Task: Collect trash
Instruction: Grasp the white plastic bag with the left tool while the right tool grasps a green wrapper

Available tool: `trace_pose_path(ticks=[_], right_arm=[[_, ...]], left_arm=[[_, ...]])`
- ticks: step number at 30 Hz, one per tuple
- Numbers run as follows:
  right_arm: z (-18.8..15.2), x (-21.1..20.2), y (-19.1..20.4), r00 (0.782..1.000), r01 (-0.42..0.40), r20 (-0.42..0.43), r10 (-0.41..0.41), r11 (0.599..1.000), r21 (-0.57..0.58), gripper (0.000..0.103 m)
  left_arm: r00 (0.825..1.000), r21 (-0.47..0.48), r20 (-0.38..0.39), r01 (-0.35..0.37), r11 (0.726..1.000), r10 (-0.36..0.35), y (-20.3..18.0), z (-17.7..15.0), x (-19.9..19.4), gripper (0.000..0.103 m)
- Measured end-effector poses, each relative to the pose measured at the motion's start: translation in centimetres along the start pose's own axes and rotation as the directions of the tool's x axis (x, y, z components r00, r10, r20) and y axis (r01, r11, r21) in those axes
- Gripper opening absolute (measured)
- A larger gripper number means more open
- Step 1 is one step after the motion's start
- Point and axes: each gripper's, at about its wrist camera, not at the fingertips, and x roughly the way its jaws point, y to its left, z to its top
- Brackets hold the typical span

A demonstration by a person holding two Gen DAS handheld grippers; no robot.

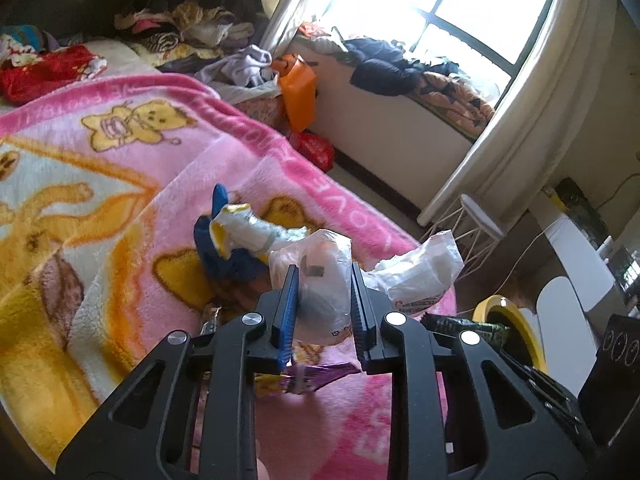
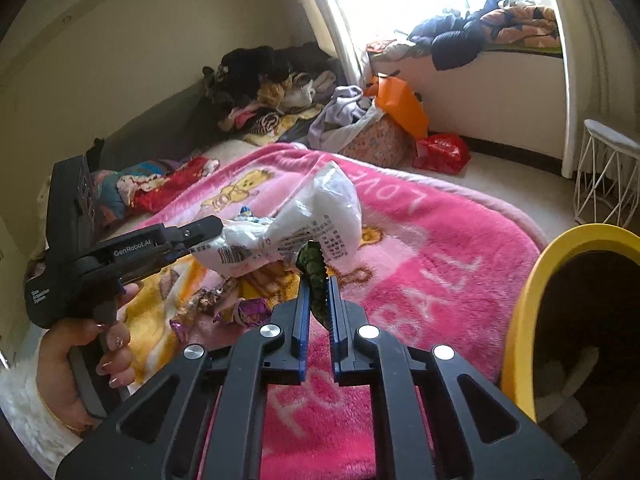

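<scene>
messy bedroom, bright window, and a bed under a pink cartoon blanket (image 2: 420, 248) was where all the trash sat. the white plastic bag (image 1: 320, 280) was pinched between the left gripper (image 1: 325, 280) pads, jaws closed down onto it, and it looked lifted just off the blanket with its loose end flopping out to the right. the right gripper (image 2: 318, 292) was clamped all the way down on a crinkly green wrapper (image 2: 314, 276), also held up off the bed. so both hands had a piece.

the yellow bin (image 2: 560, 320) was right beside the bed edge, next to the right gripper, opening facing up. couldn't really tell what was inside it.

still left on the blanket: a purple candy wrapper (image 2: 250, 310) and some shiny foil bits near it, plus a blue and yellow-white packet (image 1: 232, 236) a bit further up the bed.

i'd say roughly midway: two pieces grabbed but not dropped in yet, a few more to go. clothes piled in the corner didn't look like part of the job.
</scene>
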Motion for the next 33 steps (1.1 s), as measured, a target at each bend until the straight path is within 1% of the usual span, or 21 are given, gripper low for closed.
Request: trace_pose_path(ticks=[6, 17, 27, 33], right_arm=[[0.5, -2.3, -0.1, 0.999, -0.002, 0.049, 0.001, 1.000, 0.009, 0.008], [0.8, -6.3, -1.2, 0.991, 0.051, 0.122, -0.053, 0.999, 0.018, 0.008], [0.6, -8.9, -2.9, 0.981, 0.098, 0.164, -0.105, 0.994, 0.050, 0.008], [0.2, -10.2, -4.2, 0.972, 0.134, 0.181, -0.148, 0.987, 0.088, 0.008]], left_arm=[[0.999, 0.020, 0.044, 0.008, 1.000, -0.009, -1.5, 0.7, -1.6, 0.018], [0.995, 0.076, 0.092, 0.040, 0.996, -0.047, -4.1, 1.2, -3.7, 0.018], [0.991, 0.110, 0.104, 0.067, 0.992, -0.079, -6.0, 1.0, -4.6, 0.018], [0.990, 0.134, 0.105, 0.082, 0.988, -0.097, -7.2, 0.8, -4.9, 0.018]])
